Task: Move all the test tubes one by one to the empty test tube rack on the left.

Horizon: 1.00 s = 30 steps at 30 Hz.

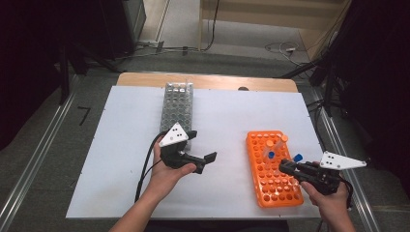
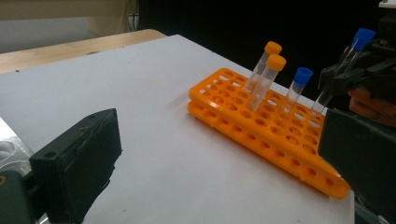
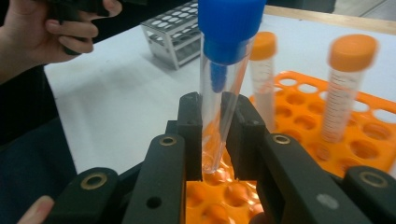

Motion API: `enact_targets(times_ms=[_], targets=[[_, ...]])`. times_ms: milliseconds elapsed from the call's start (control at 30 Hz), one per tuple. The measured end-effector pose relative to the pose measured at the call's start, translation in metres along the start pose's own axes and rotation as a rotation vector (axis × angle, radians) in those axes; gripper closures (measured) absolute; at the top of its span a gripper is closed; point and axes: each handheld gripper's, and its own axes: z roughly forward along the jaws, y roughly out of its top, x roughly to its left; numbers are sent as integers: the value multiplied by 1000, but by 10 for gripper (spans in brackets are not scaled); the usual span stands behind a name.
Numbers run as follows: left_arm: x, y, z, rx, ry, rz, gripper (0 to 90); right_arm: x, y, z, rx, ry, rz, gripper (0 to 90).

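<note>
The right gripper [image 3: 215, 135] pinches a blue-capped tube [image 3: 219, 93] just above the orange rack [image 3: 369, 140]. The left gripper [image 1: 200, 162] hangs spread and empty beside the grey rack [image 1: 177, 104].

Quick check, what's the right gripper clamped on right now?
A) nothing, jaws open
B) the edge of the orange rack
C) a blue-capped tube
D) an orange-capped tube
C: in the right gripper view the right gripper has its jaws pressed on the clear body of the blue-capped tube, whose tip hangs just above the orange rack.
</note>
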Motion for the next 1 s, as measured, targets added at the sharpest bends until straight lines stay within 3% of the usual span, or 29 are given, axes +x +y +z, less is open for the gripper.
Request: enact_targets(times_ms=[267,867,1000], targets=[[-11,3,5,0,-35,16,0,18,7,16,21,62,-4,745],[-35,2,24,27,-155,32,30,41,14,53,80,126,-21,746],[-43,2,30,33,-165,38,98,44,14,57,87,133,-22,746]])
